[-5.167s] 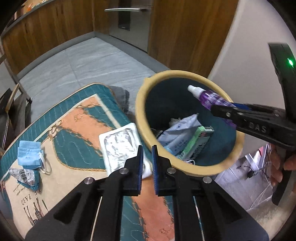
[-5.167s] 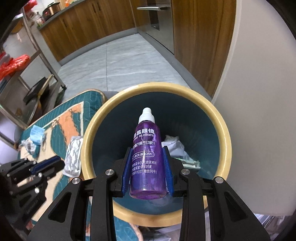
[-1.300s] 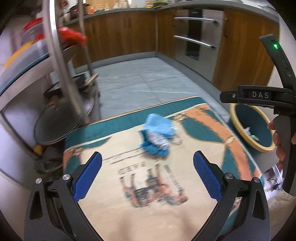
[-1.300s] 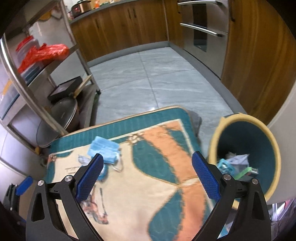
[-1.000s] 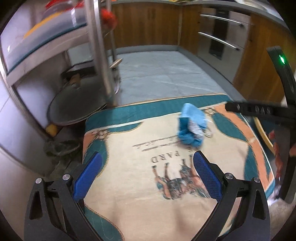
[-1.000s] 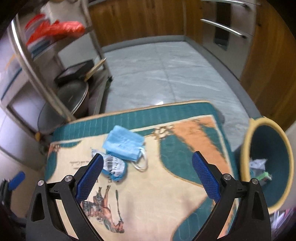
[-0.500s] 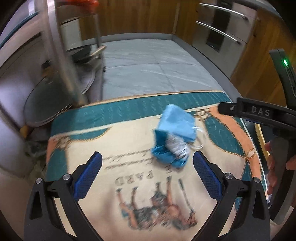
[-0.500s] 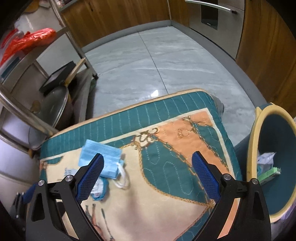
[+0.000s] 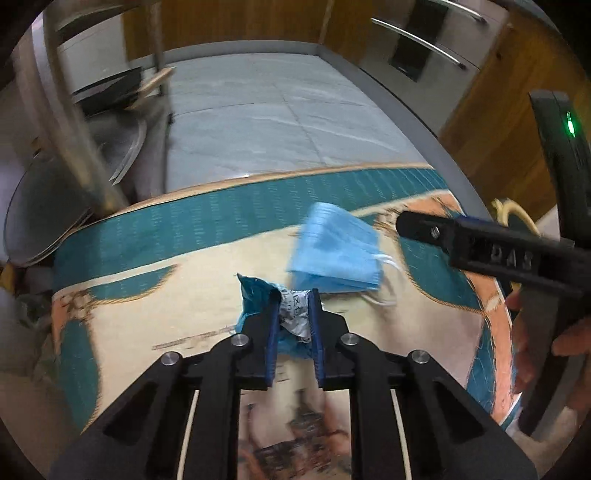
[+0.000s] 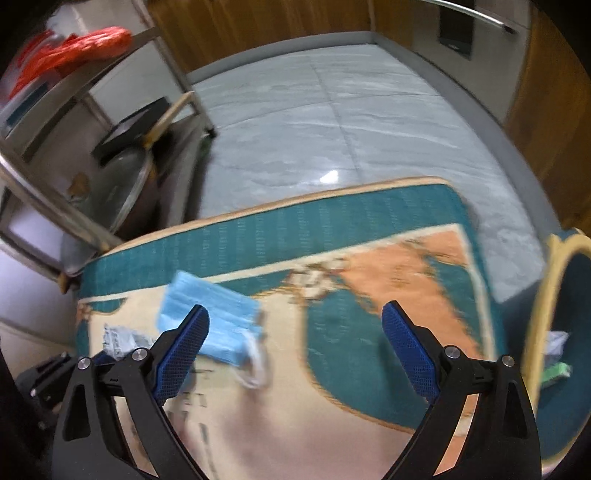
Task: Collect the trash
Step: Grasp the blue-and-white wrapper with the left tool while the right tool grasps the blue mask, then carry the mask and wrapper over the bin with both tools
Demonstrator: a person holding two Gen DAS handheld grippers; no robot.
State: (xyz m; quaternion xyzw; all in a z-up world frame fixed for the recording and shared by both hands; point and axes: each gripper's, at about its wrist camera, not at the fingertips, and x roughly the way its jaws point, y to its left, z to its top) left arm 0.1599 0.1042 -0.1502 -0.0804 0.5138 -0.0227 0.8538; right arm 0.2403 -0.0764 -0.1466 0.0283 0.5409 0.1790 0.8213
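A crumpled blue and silver wrapper (image 9: 293, 319) lies on the patterned mat (image 9: 166, 295). My left gripper (image 9: 293, 297) has come down on it; its jaws are closing, and the blue pads press on the wrapper from both sides. A folded blue face mask (image 9: 332, 254) rests just beyond, touching the wrapper. In the right wrist view the mask (image 10: 218, 314) sits by the left finger of my right gripper (image 10: 295, 314), which hangs open and empty above the mat. The wrapper (image 10: 120, 339) shows at the far left there. The yellow-rimmed bin (image 10: 543, 295) stands off the mat's right end.
A metal rack (image 10: 55, 206) with a pan lid (image 10: 125, 188) and a red bag (image 10: 74, 44) stands behind the mat on the left. Grey tiled floor (image 10: 332, 110) and wooden cabinets (image 9: 240, 22) lie beyond. The bin holds several discarded items.
The left gripper came down over the wrapper and its jaws went from wide open to closed on it. The right gripper dropped closer to the mat, near the mask.
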